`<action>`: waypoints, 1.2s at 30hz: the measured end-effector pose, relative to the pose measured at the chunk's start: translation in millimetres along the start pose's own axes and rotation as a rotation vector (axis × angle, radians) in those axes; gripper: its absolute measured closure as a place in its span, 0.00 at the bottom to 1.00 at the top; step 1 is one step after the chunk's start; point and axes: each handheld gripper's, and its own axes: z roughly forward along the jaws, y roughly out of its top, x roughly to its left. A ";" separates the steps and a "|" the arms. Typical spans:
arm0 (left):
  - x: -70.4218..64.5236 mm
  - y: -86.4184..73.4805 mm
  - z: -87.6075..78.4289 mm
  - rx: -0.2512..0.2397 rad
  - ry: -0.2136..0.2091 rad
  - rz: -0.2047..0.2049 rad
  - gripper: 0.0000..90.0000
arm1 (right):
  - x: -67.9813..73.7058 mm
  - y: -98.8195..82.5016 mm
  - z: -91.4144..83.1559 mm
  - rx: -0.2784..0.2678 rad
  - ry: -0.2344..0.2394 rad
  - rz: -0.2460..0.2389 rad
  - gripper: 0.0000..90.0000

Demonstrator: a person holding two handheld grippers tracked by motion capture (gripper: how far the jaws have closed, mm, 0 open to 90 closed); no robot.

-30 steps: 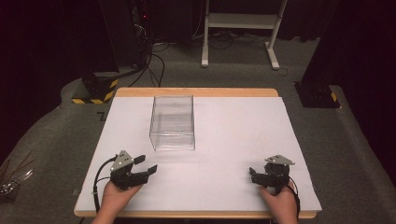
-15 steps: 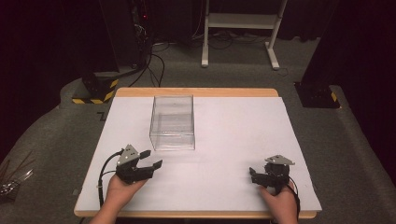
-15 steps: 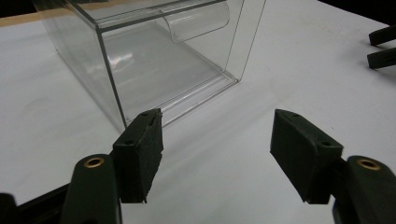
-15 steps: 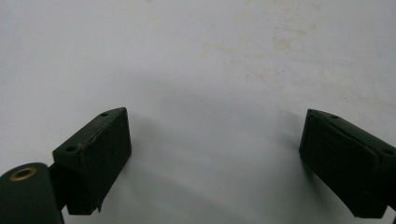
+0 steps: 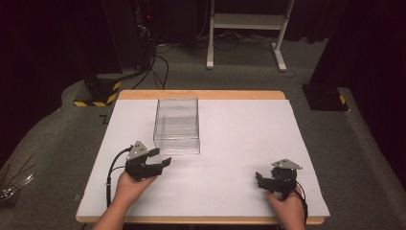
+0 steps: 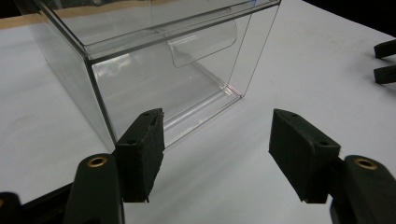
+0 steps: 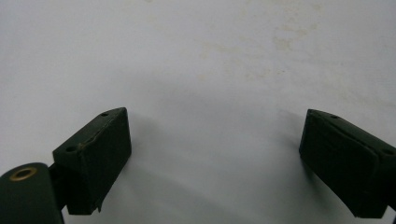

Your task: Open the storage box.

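Observation:
A clear plastic box [image 5: 176,125] stands on the white tabletop [image 5: 239,134], left of centre. My left gripper [image 5: 162,156] hovers just in front of the box's near face and points toward its near right corner. In the left gripper view its jaws [image 6: 215,135] are open and hold nothing, and the box [image 6: 154,60] lies close ahead with a curved clear flap inside. My right gripper [image 5: 259,181] rests near the table's front right, pointing left. Its jaws [image 7: 215,140] are open over bare white surface.
The table has a wooden rim [image 5: 201,95] along its far edge. On the grey floor behind are cables [image 5: 155,67], a white stand's legs [image 5: 244,21], a yellow-and-black striped base [image 5: 98,93] at left and a black base [image 5: 325,98] at right.
My left gripper has moved forward and to the right, closer to the clear box. The right gripper has stayed where it was.

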 end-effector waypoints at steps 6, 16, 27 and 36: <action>0.8 5.6 5.7 -0.001 0.011 0.009 0.36 | 0.0 0.0 0.0 0.000 0.000 0.000 0.10; 1.2 9.5 17.3 0.004 0.023 0.014 0.31 | 0.0 0.0 0.0 0.000 0.000 0.000 0.10; 3.3 15.8 27.5 -0.006 0.018 0.013 0.33 | 0.1 0.0 -0.1 0.000 0.000 0.000 0.10; 8.1 17.0 35.6 -0.051 -0.013 -0.075 0.38 | 0.2 -0.1 0.0 -0.003 -0.001 0.000 0.10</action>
